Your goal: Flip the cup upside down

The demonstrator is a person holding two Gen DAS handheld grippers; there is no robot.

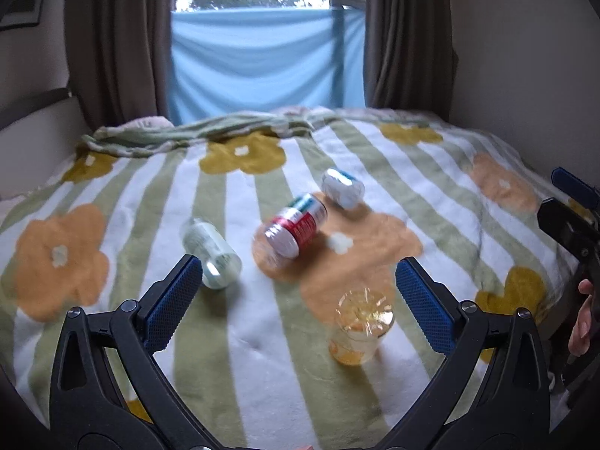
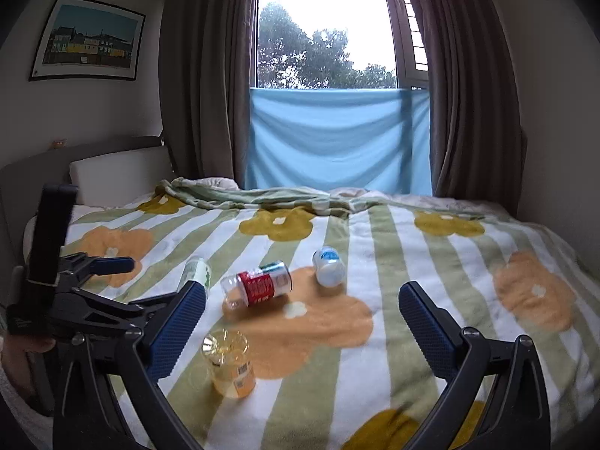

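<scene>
A clear plastic cup with a yellow-orange label (image 1: pixel 362 328) stands bottom-up on the flowered blanket, just ahead of my open left gripper (image 1: pixel 298 292), nearer its right finger. It also shows in the right wrist view (image 2: pixel 229 363), low and left, beside the left finger of my open right gripper (image 2: pixel 302 313). Three more cups lie on their sides further back: a red-labelled one (image 1: pixel 294 230) (image 2: pixel 258 287), a green-printed one (image 1: pixel 212 253) (image 2: pixel 197 270) and a white and blue one (image 1: pixel 343 187) (image 2: pixel 329 266). Both grippers are empty.
The bed's blanket (image 1: pixel 431 172) has a rumpled fold along the far edge. Brown curtains and a blue cloth (image 2: pixel 337 142) hang behind. A pillow (image 2: pixel 116 172) lies at the far left. The other gripper and a hand show at the right edge of the left wrist view (image 1: pixel 573 232).
</scene>
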